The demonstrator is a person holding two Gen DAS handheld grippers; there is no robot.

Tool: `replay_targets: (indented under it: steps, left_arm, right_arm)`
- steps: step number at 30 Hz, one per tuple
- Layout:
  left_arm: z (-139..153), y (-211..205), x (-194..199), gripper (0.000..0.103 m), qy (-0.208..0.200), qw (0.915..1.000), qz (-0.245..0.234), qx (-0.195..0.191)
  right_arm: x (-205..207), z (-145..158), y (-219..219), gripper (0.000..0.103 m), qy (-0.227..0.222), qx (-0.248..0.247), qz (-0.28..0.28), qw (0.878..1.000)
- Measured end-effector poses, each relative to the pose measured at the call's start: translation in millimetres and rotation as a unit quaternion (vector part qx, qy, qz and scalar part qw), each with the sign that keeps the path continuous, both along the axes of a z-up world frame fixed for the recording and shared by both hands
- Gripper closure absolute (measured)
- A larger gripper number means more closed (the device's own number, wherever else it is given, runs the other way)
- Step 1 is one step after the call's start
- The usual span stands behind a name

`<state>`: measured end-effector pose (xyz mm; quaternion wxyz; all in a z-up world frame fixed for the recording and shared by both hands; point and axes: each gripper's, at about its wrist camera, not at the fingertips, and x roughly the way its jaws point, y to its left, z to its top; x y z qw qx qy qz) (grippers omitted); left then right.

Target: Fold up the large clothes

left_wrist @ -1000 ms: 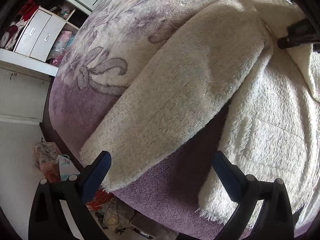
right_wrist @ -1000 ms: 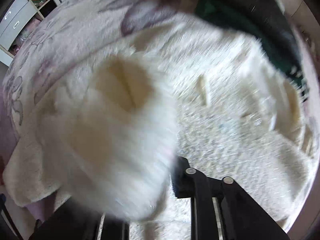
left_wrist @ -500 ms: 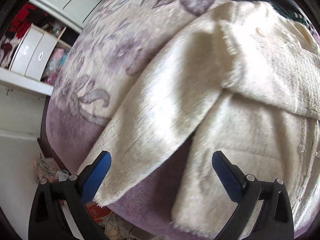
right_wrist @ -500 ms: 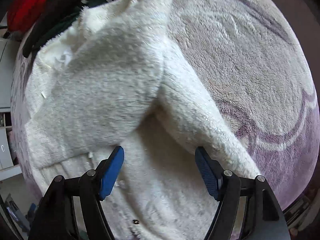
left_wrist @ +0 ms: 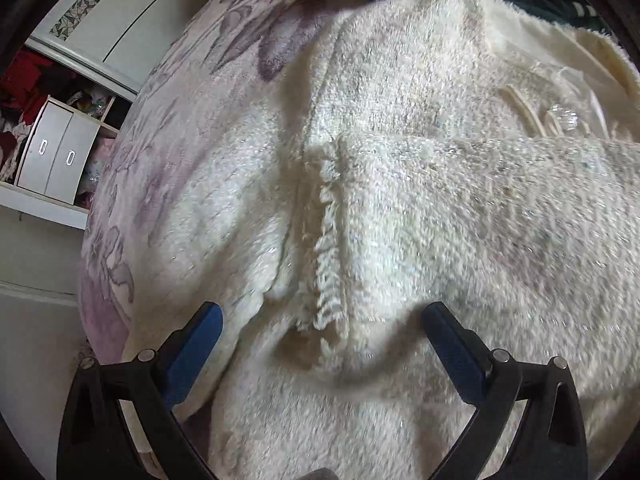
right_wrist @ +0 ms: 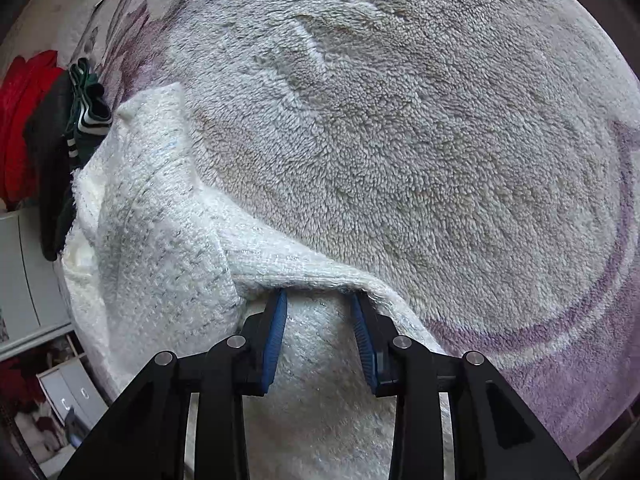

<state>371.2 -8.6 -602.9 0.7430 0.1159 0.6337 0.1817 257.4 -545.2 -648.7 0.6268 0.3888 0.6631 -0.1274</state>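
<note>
A fluffy cream garment lies spread on the bed, one sleeve folded across its body. The fringed cuff of that sleeve lies just ahead of my left gripper, which is open wide above the fabric with nothing pinched. In the right wrist view the same cream garment runs along the left and bottom. My right gripper is closing at its right edge. A roll of the cloth fills the gap between the blue pads, and the fingertips are tucked under a fold.
The bed carries a plush floral blanket in grey and purple. A dark green striped garment and red cloth are piled beyond the cream one. White drawers and a wardrobe stand beside the bed.
The right gripper let go of the sleeve it carried across, swung to the garment's right edge and narrowed around cloth there. The left gripper, still open, moved inward over the folded cuff.
</note>
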Motion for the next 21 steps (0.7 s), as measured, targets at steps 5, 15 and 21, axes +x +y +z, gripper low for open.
replay_targets:
  steps: [5, 15, 21]
  left_arm:
    - [12, 21, 14, 0.000, -0.014, 0.9986, 0.040, -0.030]
    - [87, 134, -156, 0.000, -0.064, 0.9439, 0.281, -0.162]
    - [32, 212, -273, 0.006, -0.109, 0.8131, 0.474, -0.320]
  right_arm:
    - [-19, 29, -27, 0.048, 0.000, -0.015, 0.030, 0.999]
    - [6, 95, 77, 0.037, -0.020, -0.039, 0.184, 0.982]
    - [8, 84, 147, 0.037, -0.014, -0.040, 0.254, 0.966]
